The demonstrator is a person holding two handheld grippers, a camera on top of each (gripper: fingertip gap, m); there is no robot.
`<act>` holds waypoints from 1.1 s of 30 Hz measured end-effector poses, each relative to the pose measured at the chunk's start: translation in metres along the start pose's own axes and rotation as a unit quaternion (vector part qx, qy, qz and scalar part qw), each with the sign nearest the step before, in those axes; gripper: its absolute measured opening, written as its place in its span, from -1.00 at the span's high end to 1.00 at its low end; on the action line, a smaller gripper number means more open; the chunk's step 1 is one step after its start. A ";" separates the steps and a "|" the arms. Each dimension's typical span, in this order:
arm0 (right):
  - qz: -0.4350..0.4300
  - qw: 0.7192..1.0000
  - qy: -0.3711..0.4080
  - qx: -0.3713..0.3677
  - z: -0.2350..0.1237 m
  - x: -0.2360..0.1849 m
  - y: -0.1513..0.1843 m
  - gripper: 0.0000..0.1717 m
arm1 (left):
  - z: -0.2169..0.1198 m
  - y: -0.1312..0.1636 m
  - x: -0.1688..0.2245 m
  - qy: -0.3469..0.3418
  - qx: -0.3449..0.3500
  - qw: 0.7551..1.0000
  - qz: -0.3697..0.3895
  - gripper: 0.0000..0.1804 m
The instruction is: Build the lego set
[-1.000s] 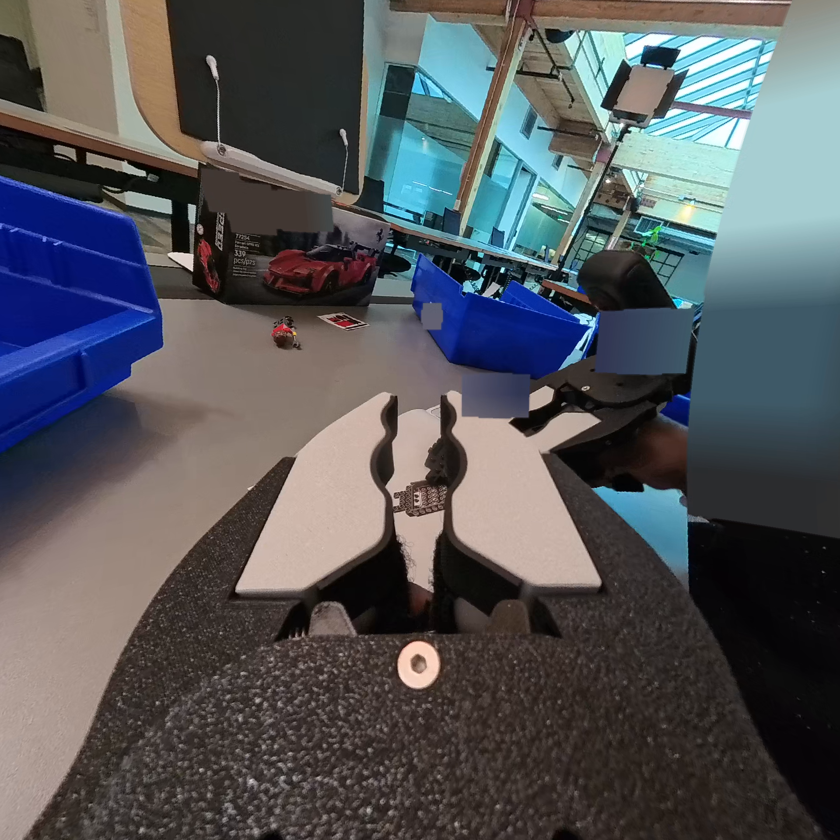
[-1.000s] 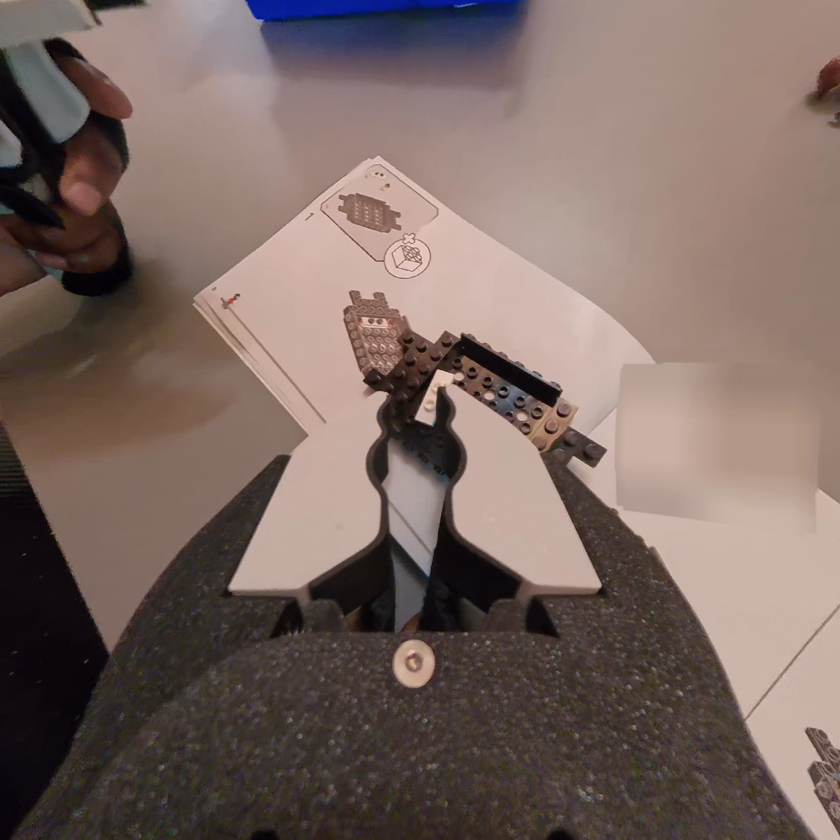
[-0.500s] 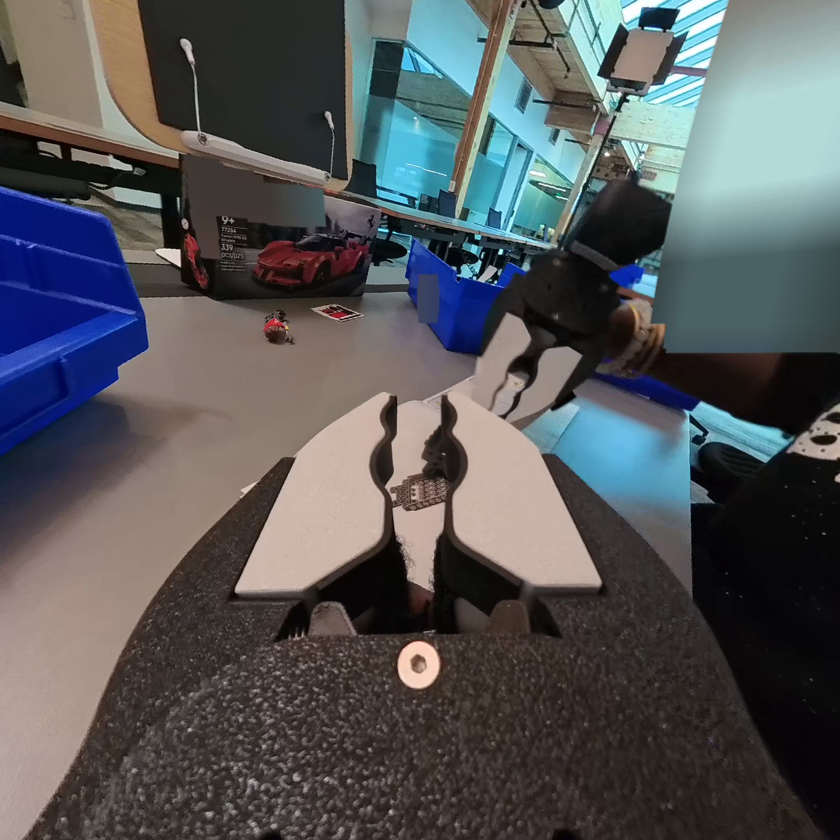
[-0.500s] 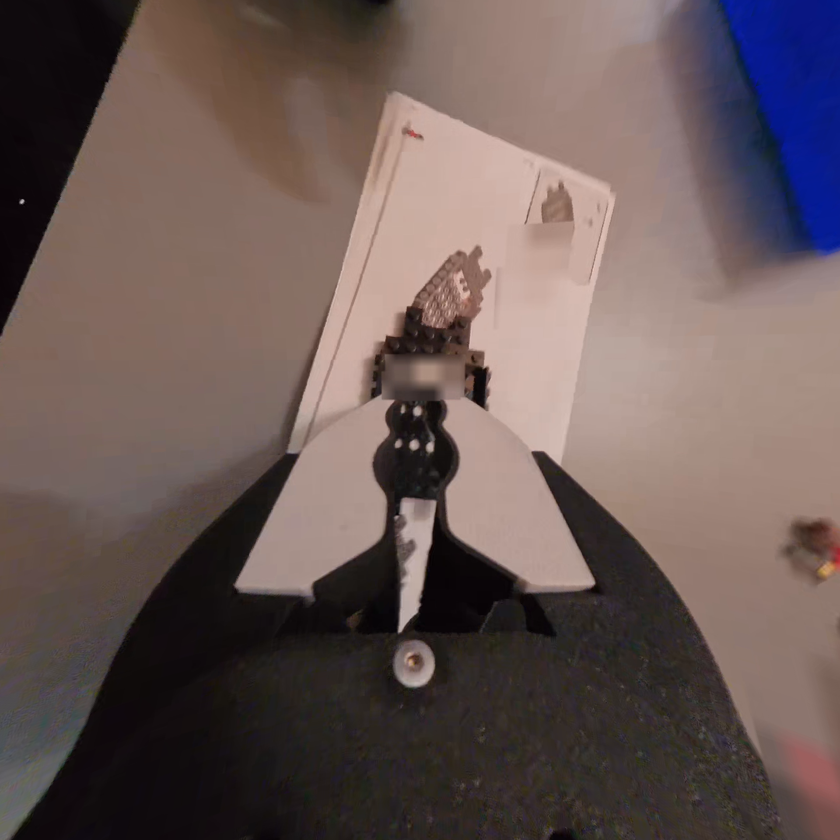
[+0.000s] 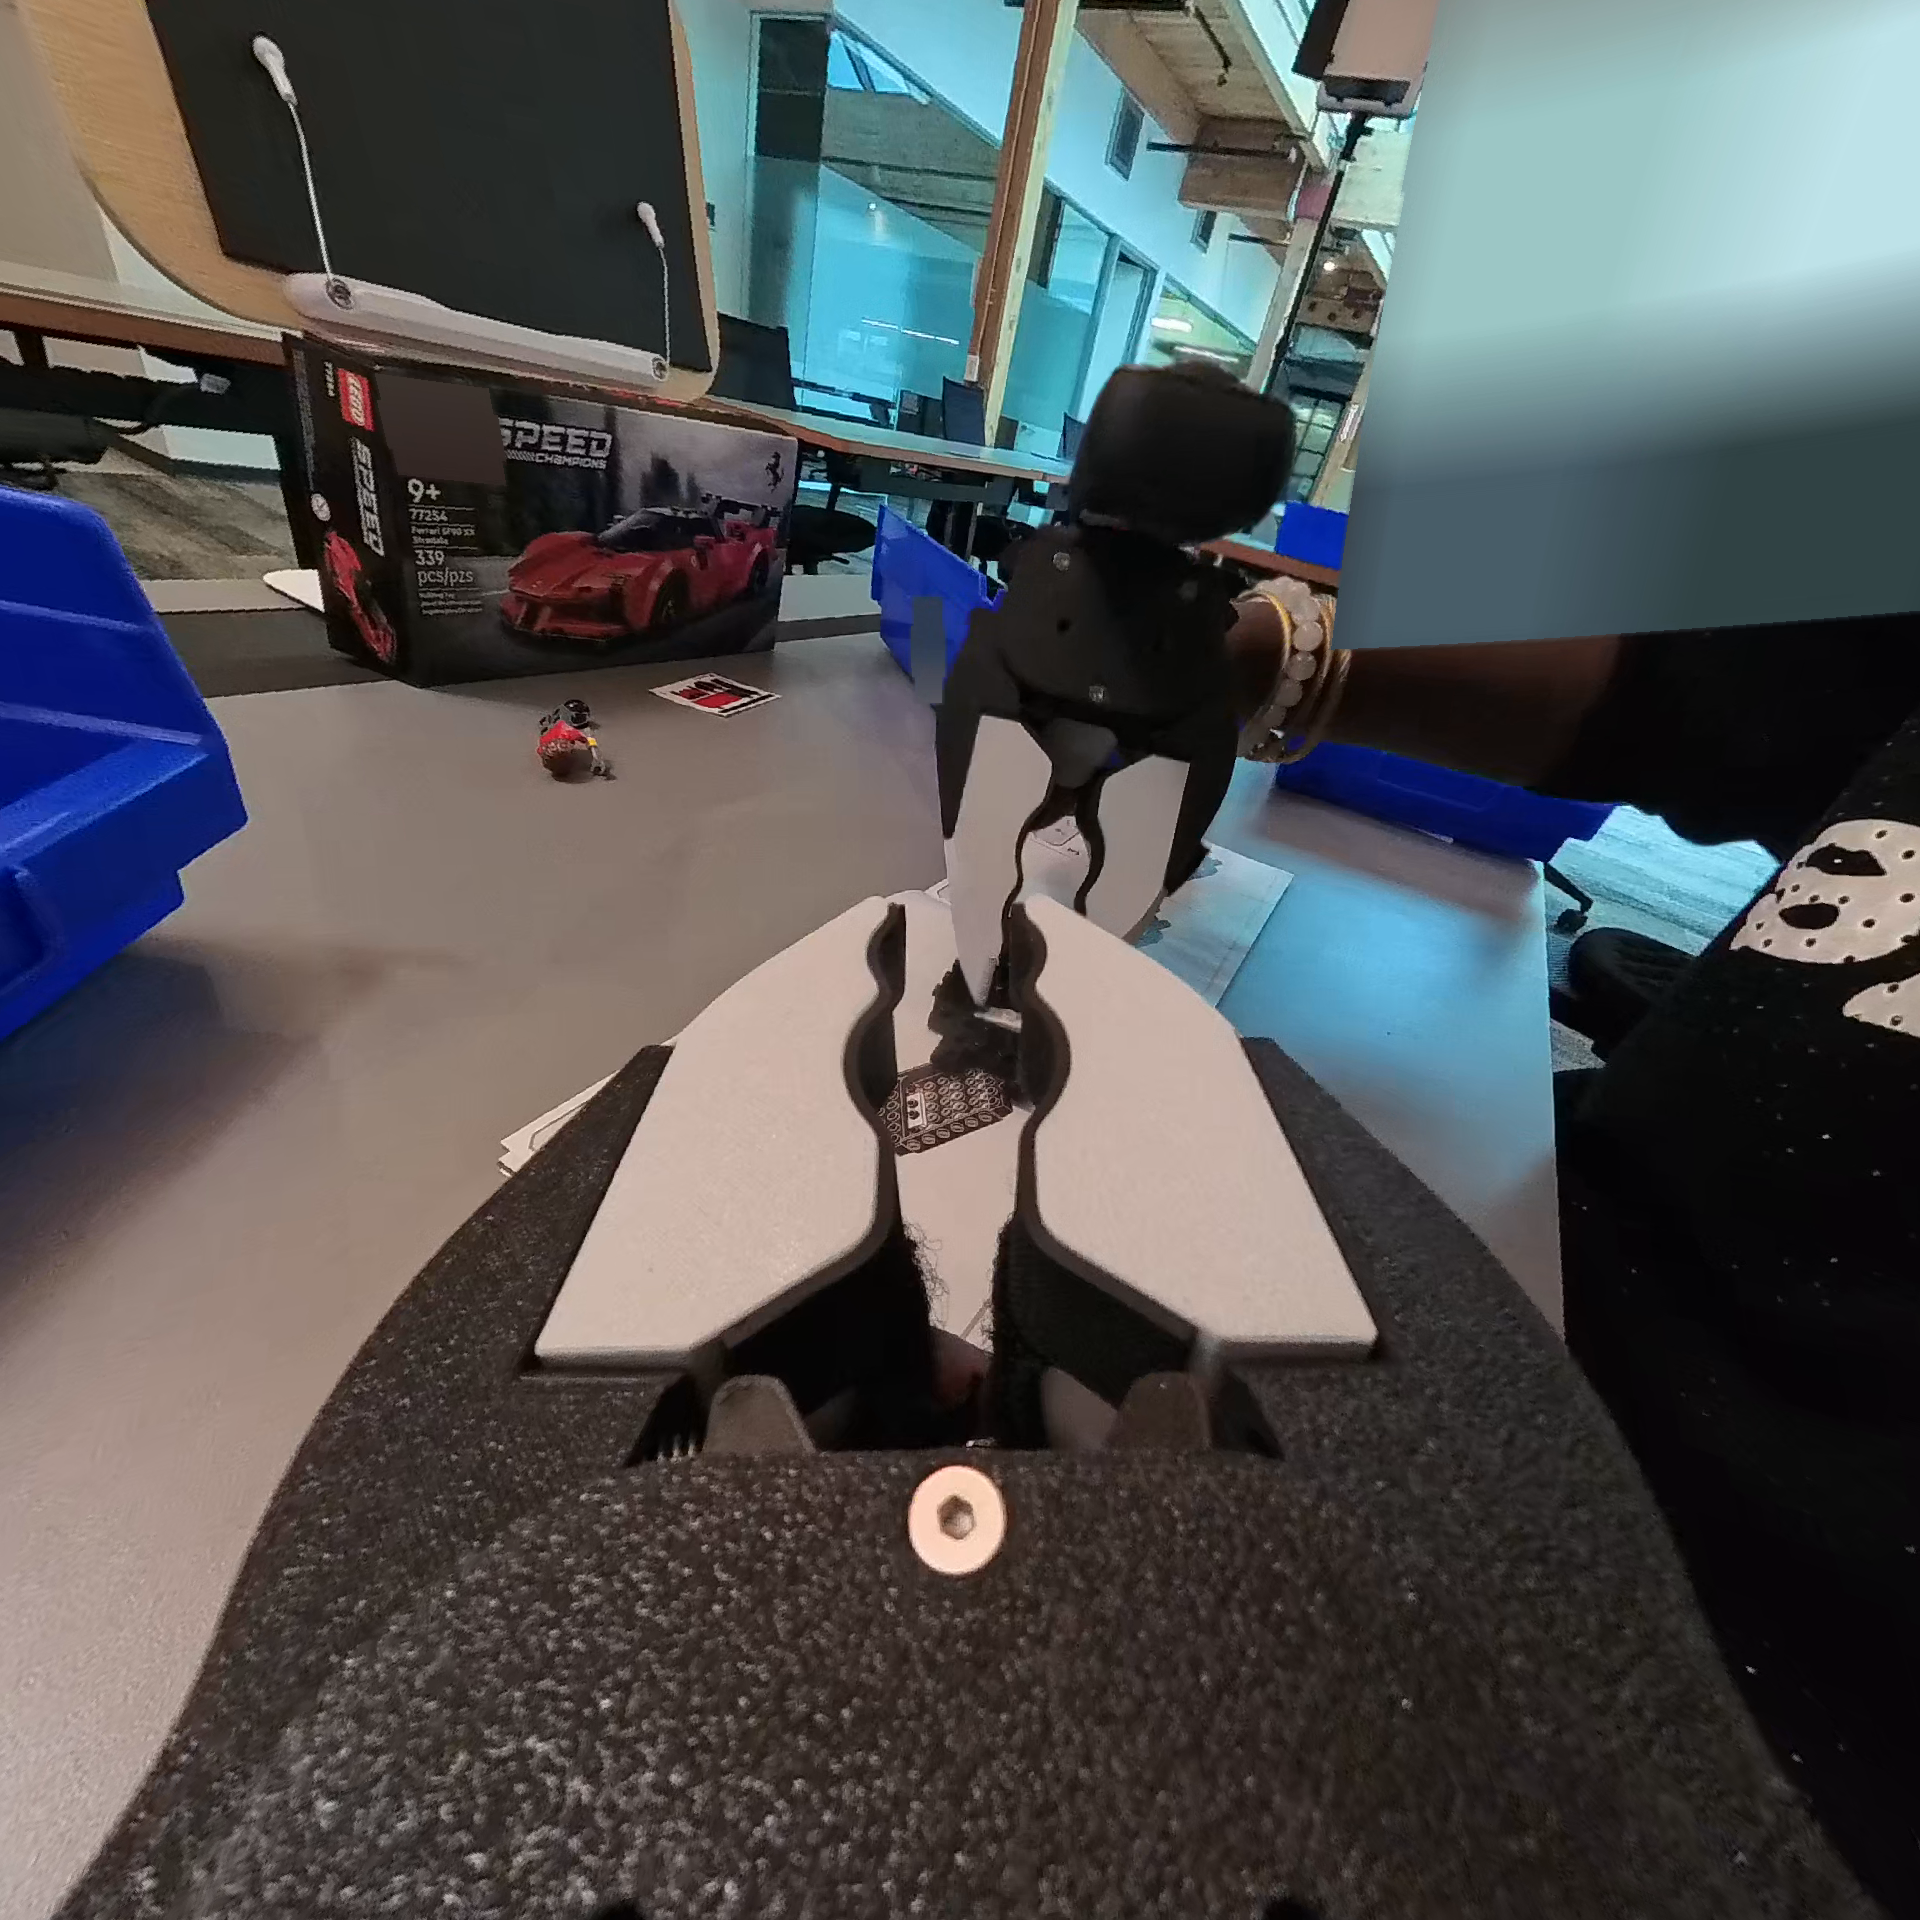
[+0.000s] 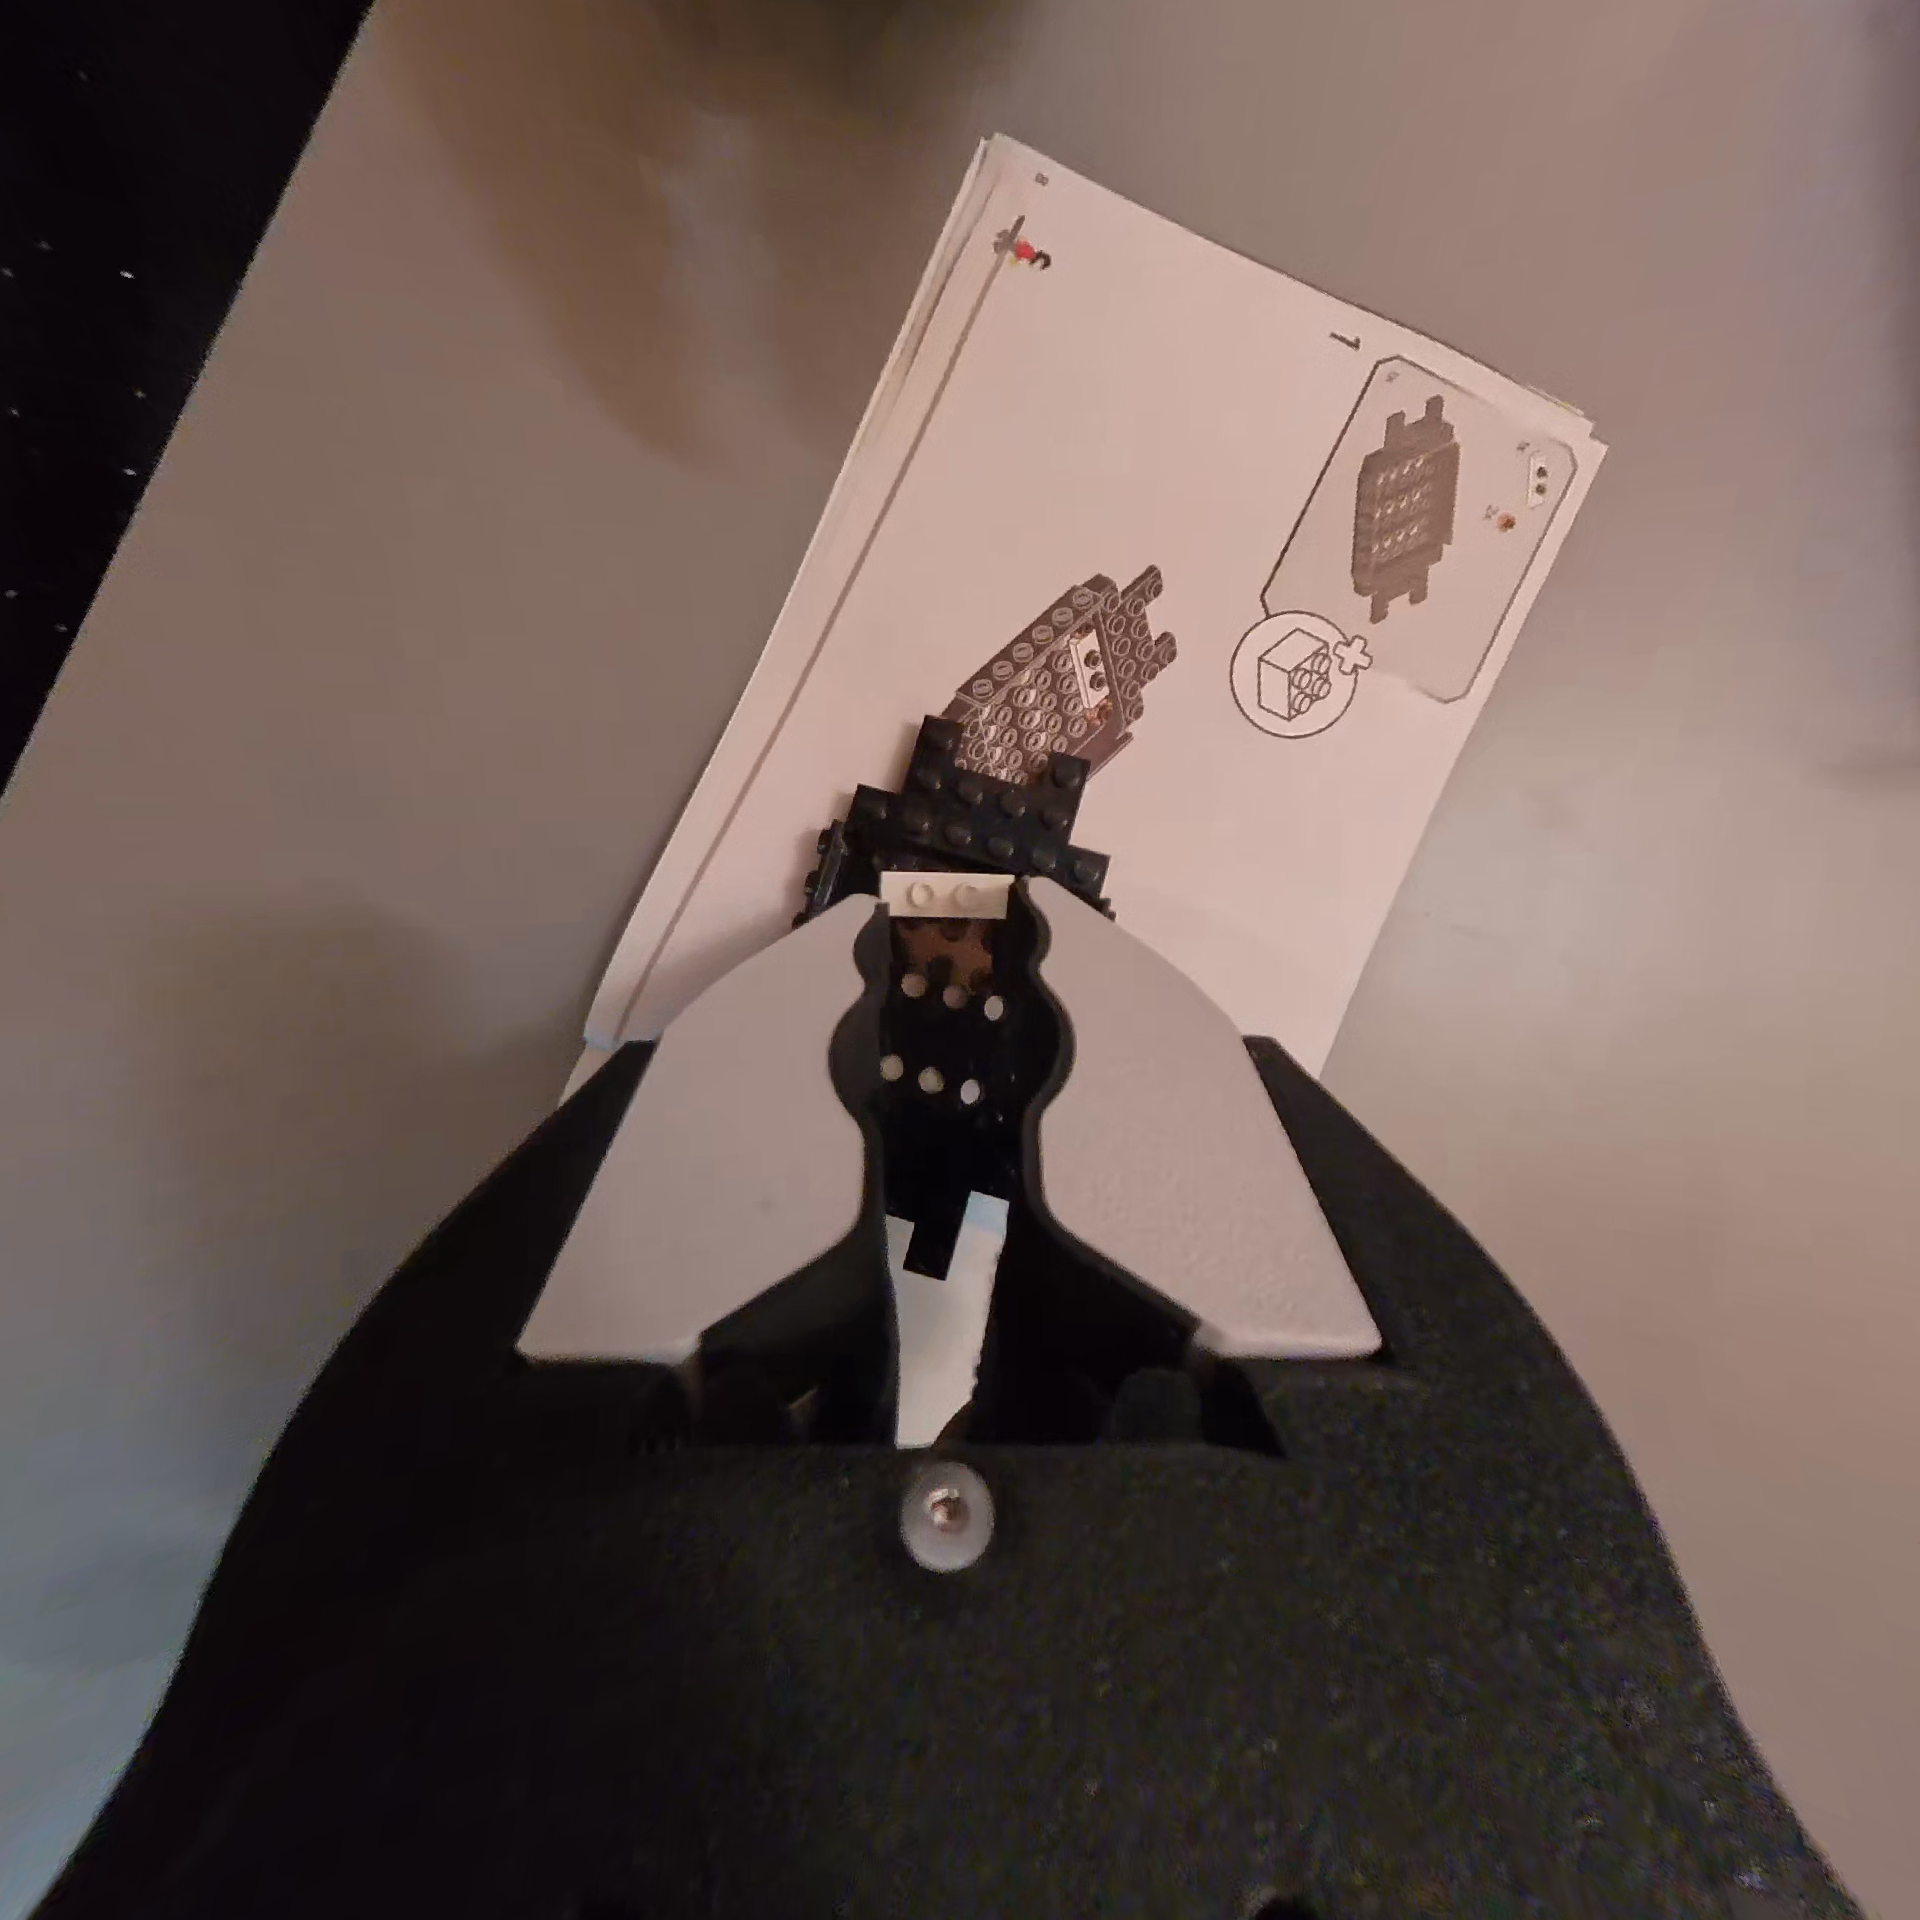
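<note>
My right tongs point down at a black brick build that sits on a white paper booklet. A small white brick with two bumps lies across the tips. Both tips press on its ends, so the right tongs are closed on that white brick. The white brick sits right over the near part of the black build; I cannot tell if it touches it.

My left tongs hang low over the near edge of the booklet. They are a little open with nothing in them. I see the black build through the gap, but the fingers do not touch it.

From the left view, the right tongs come down from above the build.

Far behind the booklet stands a toy box with a red car on it. A small red thing lies in front of that box. A blue bin is far left of the booklet on the grey table.
</note>
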State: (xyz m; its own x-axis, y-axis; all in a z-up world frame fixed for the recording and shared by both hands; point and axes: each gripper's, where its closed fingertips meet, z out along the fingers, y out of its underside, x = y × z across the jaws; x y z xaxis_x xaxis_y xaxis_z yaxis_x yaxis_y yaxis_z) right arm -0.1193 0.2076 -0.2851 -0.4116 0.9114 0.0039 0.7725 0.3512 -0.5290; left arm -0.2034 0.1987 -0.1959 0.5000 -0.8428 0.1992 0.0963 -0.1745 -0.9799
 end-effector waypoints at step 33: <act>0.142 0.987 0.071 0.027 -0.001 0.003 -0.005 0.76 | 0.001 0.000 0.001 0.000 -0.002 1.000 0.002 0.80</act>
State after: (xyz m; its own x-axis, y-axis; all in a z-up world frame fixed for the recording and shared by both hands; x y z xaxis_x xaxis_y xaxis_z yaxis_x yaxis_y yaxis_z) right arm -0.1237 0.2091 -0.2812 -0.1080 0.9936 -0.0336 0.8183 0.0696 -0.5705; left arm -0.2020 0.1985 -0.1962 0.5003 -0.8433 0.1963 0.0917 -0.1738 -0.9805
